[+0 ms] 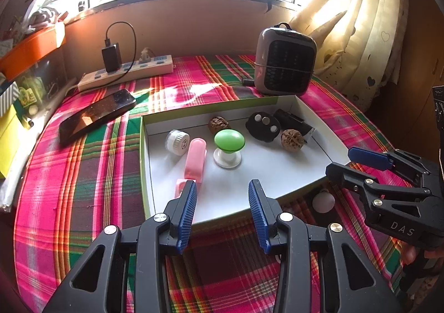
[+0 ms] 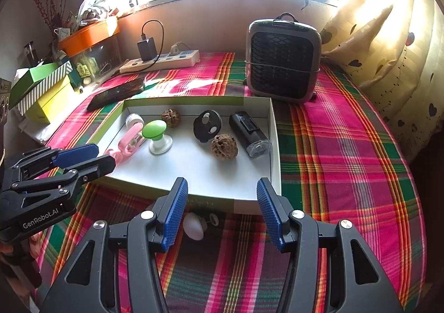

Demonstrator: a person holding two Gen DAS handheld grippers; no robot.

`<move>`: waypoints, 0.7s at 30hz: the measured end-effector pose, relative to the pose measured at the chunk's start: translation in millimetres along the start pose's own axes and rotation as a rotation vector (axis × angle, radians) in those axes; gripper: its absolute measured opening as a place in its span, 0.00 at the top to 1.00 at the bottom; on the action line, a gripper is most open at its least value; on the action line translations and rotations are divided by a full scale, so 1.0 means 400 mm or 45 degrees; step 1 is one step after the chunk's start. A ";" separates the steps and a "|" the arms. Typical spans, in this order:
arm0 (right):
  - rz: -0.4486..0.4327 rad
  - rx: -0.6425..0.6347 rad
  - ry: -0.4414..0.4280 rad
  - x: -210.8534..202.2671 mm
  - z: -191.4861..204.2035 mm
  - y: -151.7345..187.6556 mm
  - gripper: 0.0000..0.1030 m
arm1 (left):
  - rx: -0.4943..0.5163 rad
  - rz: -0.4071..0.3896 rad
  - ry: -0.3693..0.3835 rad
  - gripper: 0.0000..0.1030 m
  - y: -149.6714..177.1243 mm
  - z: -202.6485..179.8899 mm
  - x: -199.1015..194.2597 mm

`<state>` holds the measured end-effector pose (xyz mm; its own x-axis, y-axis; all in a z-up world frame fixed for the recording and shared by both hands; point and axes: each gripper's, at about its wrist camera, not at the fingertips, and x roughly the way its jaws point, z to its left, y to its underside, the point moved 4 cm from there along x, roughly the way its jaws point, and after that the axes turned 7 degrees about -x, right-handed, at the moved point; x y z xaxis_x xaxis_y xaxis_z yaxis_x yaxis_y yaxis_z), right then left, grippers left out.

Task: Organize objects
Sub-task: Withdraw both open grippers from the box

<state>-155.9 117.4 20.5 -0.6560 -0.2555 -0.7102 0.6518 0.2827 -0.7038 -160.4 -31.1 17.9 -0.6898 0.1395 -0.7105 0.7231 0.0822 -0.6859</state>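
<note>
A shallow white box (image 1: 144, 163) (image 2: 275, 146) with a green rim lies on the plaid cloth. It holds a green mushroom-shaped knob (image 1: 229, 140) (image 2: 154, 129), a pink clip (image 1: 195, 159) (image 2: 130, 141), a small white jar (image 1: 177, 142), two walnuts (image 1: 290, 139) (image 2: 224, 145), a black disc with silver buttons (image 1: 263, 127) (image 2: 207, 121) and a black torch (image 2: 247, 130). A white knob (image 1: 323, 200) (image 2: 194, 225) lies on the cloth just outside the near wall. My left gripper (image 1: 223, 191) (image 2: 104, 155) hangs open over the near-left corner. My right gripper (image 2: 222, 185) (image 1: 340, 162) stands open above the white knob, holding nothing.
A dark phone (image 1: 95, 116) lies left of the box. Behind it are a power strip (image 1: 127, 73) with a charger and a grey fan heater (image 1: 284, 59) (image 2: 283, 58). Boxes (image 2: 44, 91) and an orange bin (image 2: 88, 33) crowd the left; a curtain (image 2: 388, 35) hangs at the right.
</note>
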 end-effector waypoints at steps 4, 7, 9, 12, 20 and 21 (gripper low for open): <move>0.002 -0.001 0.009 -0.009 0.003 0.019 0.49 | -0.003 -0.004 0.006 0.64 0.017 -0.001 -0.015; 0.003 0.001 0.007 -0.015 0.005 0.034 0.49 | -0.006 0.008 0.017 0.64 0.031 -0.003 -0.021; -0.003 0.007 0.009 -0.021 0.005 0.043 0.49 | 0.000 0.006 0.024 0.64 0.038 -0.010 -0.030; -0.006 0.014 0.008 -0.029 0.005 0.056 0.49 | 0.004 0.011 0.039 0.64 0.053 -0.022 -0.041; 0.008 0.027 0.017 -0.037 -0.002 0.088 0.49 | 0.034 0.084 0.094 0.64 0.095 -0.058 -0.023; 0.010 0.029 0.017 -0.038 -0.003 0.091 0.49 | 0.035 0.091 0.098 0.64 0.100 -0.062 -0.022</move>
<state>-122.7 132.7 5.8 -0.6559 -0.2412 -0.7153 0.6651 0.2634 -0.6987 -124.7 -4.6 0.6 -0.6306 0.2196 -0.7444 0.7685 0.0423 -0.6385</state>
